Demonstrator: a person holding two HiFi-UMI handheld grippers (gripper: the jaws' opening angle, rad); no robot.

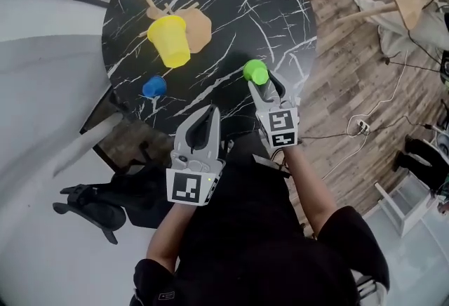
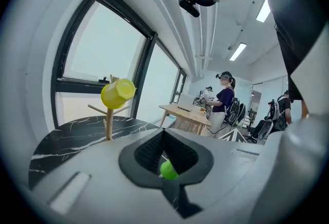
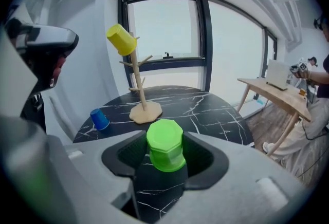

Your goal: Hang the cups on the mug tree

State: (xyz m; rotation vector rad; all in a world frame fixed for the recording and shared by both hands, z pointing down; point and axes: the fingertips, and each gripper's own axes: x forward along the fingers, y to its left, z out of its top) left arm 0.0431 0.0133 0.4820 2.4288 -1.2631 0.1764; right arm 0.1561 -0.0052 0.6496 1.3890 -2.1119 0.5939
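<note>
one green cup [image 3: 165, 143] sits clamped in the right gripper [image 3: 165, 156] over the table [image 3: 205, 107]; the left gripper [image 2: 163, 141] is closed, empty. yellow cup [image 3: 122, 39] hangs on the mug tree [image 3: 140, 89].

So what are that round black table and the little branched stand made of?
Round black table: marble or a marble-look slab, going by the white veins; slight sheen. Pale branched stand: unpainted wood, apparently, matt tan pegs and base.

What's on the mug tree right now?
One yellow cup, tilted on an upper peg of the mug tree; its other visible pegs are bare. The peg inside the cup is covered.
</note>
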